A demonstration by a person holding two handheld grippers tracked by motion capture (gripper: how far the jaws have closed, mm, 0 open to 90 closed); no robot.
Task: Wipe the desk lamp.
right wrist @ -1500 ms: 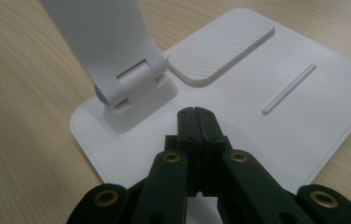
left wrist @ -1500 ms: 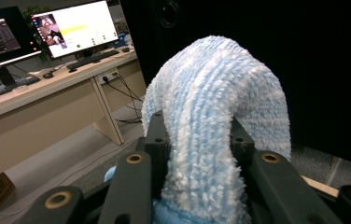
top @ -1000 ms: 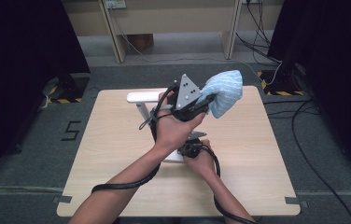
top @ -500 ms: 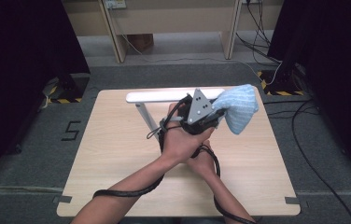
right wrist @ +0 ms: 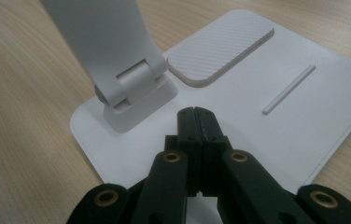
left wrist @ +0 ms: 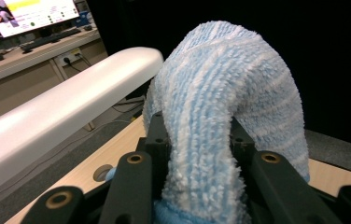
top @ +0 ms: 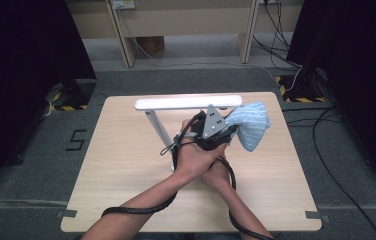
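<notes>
My left gripper (top: 228, 131) is shut on a fluffy blue-and-white striped cloth (top: 251, 125). It holds the cloth up at the right end of a white desk lamp's bar-shaped head (top: 186, 103). In the left gripper view the cloth (left wrist: 220, 107) bulges up between the jaws, with the lamp head (left wrist: 71, 102) just to its left. My right gripper (right wrist: 195, 116) is shut with nothing in it. Its tips sit over the lamp's flat white base (right wrist: 267, 107), close to the arm's hinge (right wrist: 127, 79); I cannot tell if they touch. In the high view the right hand (top: 218, 175) lies under the left hand.
The lamp stands mid-table on a pale wooden tabletop (top: 116, 165), and its slanted arm (top: 156, 127) rises to the left of my hands. Black cables (top: 141, 210) trail from both grippers toward the near edge. Desks and floor cables lie beyond the table.
My left hand has carried the cloth down and to the right, from over the lamp head to its right end. The right gripper has stayed on the base.
</notes>
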